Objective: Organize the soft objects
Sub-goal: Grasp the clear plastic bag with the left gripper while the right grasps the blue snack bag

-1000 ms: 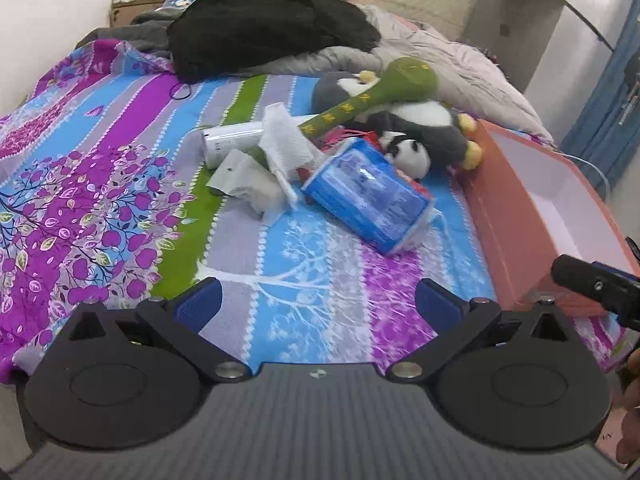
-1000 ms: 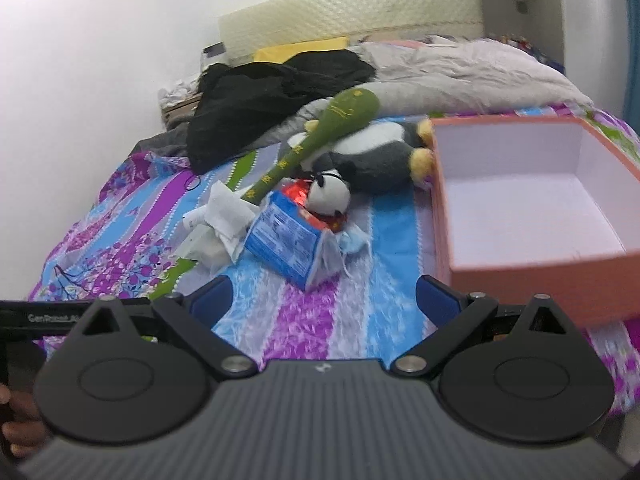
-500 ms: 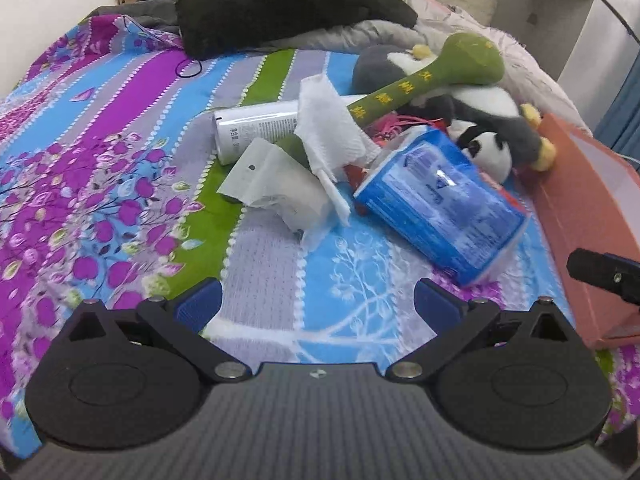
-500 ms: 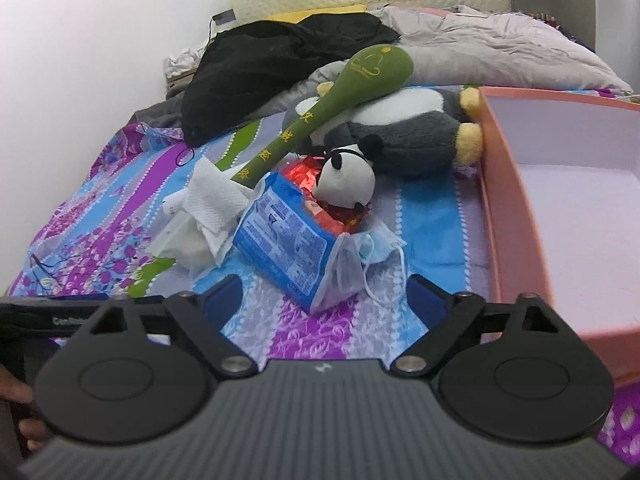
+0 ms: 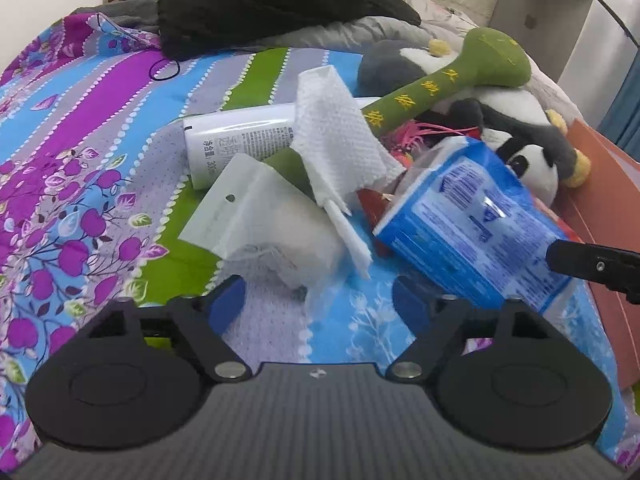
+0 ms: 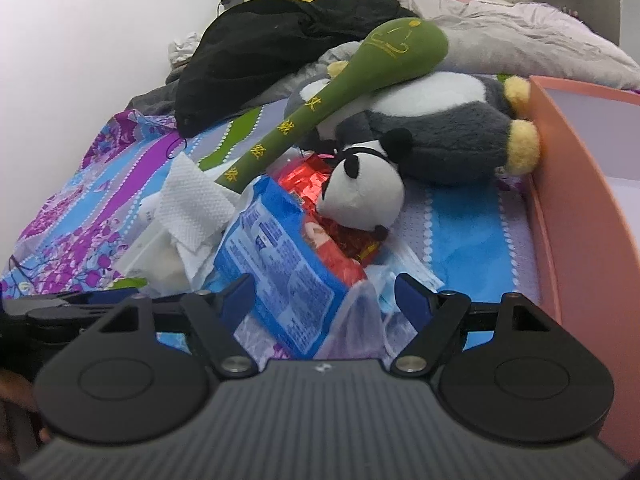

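Note:
A pile lies on the patterned bed. A green plush club (image 5: 460, 80) (image 6: 344, 92) rests on a grey-and-white plush penguin (image 6: 444, 128) (image 5: 516, 112). A small panda plush (image 6: 362, 188) (image 5: 524, 164) sits by a red packet (image 6: 340, 240). A blue tissue pack (image 5: 472, 224) (image 6: 280, 264) lies in front. My left gripper (image 5: 320, 304) is open just before white paper towels (image 5: 340, 140) and a white plastic bag (image 5: 264, 216). My right gripper (image 6: 324, 296) is open with its fingers on either side of the blue pack's near end.
An open orange box (image 6: 584, 216) (image 5: 600, 200) stands at the right, against the penguin's feet. A white bottle (image 5: 240, 140) lies under the towels. Black clothing (image 5: 272, 0) (image 6: 272, 44) and a grey duvet (image 6: 520, 40) fill the far bed. The right gripper's finger (image 5: 592, 264) shows at the left view's right edge.
Both grippers have moved forward toward the pile, which looks much larger now. The right gripper's fingers now flank the blue tissue pack. Nothing in the pile has shifted.

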A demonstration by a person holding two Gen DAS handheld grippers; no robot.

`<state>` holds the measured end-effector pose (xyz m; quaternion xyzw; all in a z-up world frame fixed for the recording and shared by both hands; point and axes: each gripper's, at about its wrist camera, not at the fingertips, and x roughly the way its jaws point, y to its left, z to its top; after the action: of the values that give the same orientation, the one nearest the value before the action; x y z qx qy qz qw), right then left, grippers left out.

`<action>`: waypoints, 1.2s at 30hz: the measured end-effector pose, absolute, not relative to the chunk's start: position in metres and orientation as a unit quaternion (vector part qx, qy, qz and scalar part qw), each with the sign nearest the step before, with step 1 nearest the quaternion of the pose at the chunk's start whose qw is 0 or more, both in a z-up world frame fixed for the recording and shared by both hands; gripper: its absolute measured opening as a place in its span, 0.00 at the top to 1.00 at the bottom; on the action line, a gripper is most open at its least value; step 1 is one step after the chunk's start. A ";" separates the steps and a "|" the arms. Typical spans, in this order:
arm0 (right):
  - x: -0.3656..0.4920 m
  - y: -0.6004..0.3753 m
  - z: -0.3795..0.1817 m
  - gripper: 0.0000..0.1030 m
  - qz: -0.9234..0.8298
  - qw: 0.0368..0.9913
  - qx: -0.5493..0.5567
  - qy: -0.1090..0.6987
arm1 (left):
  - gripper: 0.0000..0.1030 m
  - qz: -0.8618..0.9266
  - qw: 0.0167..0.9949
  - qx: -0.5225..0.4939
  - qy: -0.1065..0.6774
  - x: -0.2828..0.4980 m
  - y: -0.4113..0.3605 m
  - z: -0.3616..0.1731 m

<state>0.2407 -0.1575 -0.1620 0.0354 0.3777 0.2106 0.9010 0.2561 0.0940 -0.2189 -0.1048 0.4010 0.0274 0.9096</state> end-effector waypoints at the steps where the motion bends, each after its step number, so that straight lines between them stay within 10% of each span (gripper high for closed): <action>1: 0.244 -0.156 -0.164 0.30 0.215 0.901 0.036 0.376 | 0.23 0.026 0.910 -0.106 0.400 0.259 0.096 -0.221; 8: 0.259 -0.146 -0.175 0.35 0.224 0.895 0.036 0.385 | 0.51 0.013 0.911 -0.138 0.387 0.266 0.107 -0.228; 12: 0.259 -0.141 -0.176 0.56 0.242 0.890 0.028 0.386 | 0.69 0.010 0.911 -0.153 0.384 0.265 0.111 -0.227; 19: 0.244 -0.134 -0.170 0.82 0.248 0.889 0.017 0.385 | 0.77 0.004 0.913 -0.160 0.376 0.249 0.109 -0.215; 36: 0.162 -0.160 -0.151 0.86 0.194 0.897 0.012 0.398 | 0.77 -0.042 0.888 -0.193 0.415 0.161 0.071 -0.200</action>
<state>0.1620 -0.1595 -0.1511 0.0116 0.3976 0.1943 0.8967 0.1613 0.0707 -0.2001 -0.1926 0.4148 -0.0421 0.8883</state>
